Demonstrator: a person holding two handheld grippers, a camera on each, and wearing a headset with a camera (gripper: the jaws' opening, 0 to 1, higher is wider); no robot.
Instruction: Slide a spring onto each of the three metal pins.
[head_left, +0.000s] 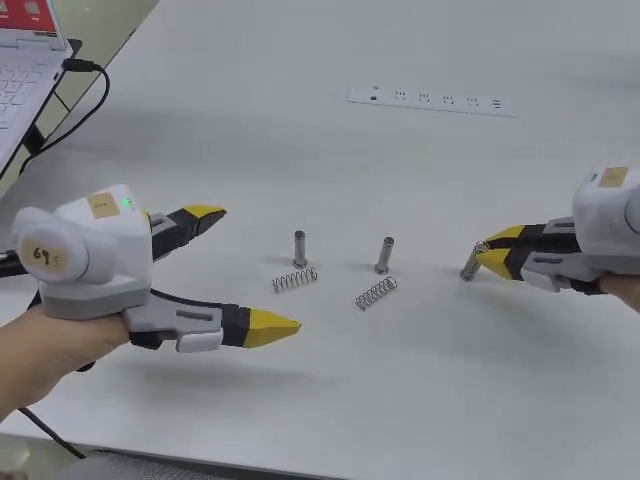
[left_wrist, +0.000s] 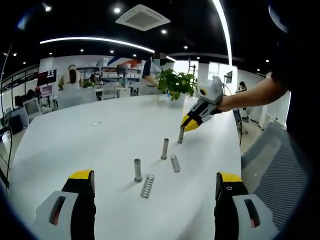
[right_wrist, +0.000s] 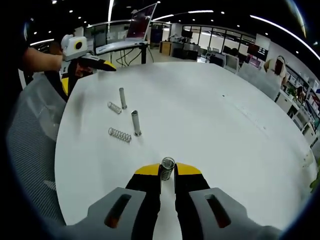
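held spring (right_wrist: 167, 164): stands slightly tilted on the worktop (head_left: 420, 400), toward its right edge and nearer the front edge than the far one; pinched between the yellow tips of the right gripper (right_wrist: 167, 171). Cannot tell whether a pin runs through it.
right gripper: clenched on the held spring, jaws almost together; reaches in over the right edge, in a hand.
middle pin (head_left: 385, 254): upright in the middle of the worktop, between the held spring and the left pin (head_left: 299, 247); near the right gripper's tips but apart from them.
second loose spring (head_left: 376, 292): lies flat just beside the middle pin's base, on the side toward the front edge; touched by neither gripper.
left pin: upright, bare, level with the middle pin and further toward the left edge.
first loose spring (head_left: 294, 280): lies flat just beside the left pin's base, front-edge side, ahead of the left gripper (head_left: 255, 268).
left gripper: released, jaws spread wide with nothing between them; held in a hand over the front-left part of the worktop, tips aimed toward the left pin and first loose spring, apart from both.
power strip (head_left: 432, 100): white, flat, toward the far edge, well apart from the pins.
laptop (head_left: 25, 50): open at the far-left corner, with a black cable (head_left: 95, 95) beside it.
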